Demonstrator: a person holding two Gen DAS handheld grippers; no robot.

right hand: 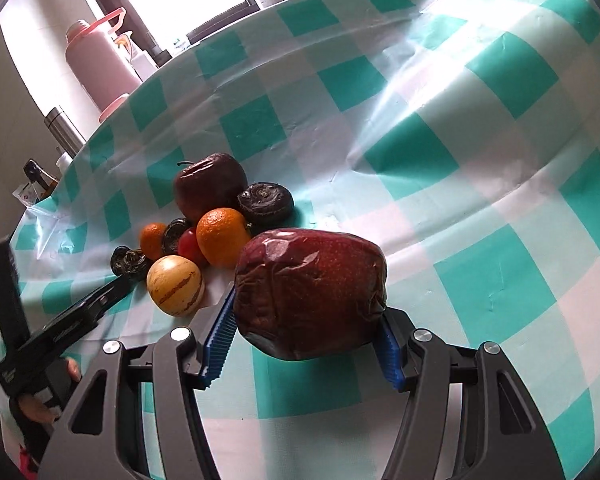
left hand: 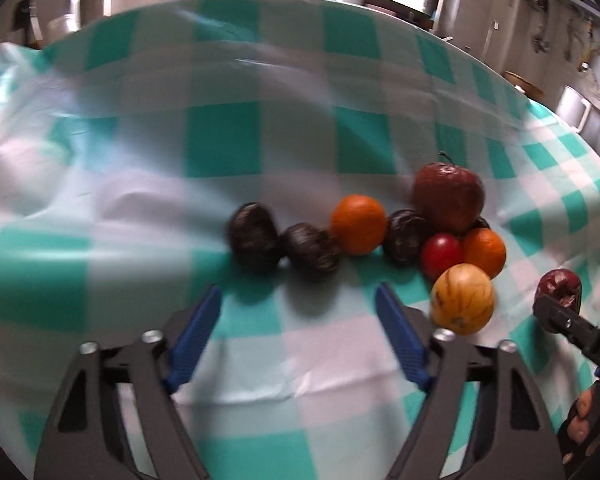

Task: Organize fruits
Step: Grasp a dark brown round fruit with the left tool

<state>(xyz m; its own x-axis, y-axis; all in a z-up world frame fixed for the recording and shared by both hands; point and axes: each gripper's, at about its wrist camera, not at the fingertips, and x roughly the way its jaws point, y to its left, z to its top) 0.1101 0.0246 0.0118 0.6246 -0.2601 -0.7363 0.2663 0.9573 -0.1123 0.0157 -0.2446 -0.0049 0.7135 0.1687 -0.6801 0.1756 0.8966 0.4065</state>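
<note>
"DAS" on right gripper point(left hand: 556, 314) (cropped)

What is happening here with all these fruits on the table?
A person holds a gripper in each hand and is sorting fruit on a checked tablecloth. The right gripper is shut on a wrinkled red apple. The left gripper is open and empty, pointed toward the dark round fruits. The other fruit sits clustered: another red apple, two oranges, a small red fruit and a striped yellow fruit.
</note>
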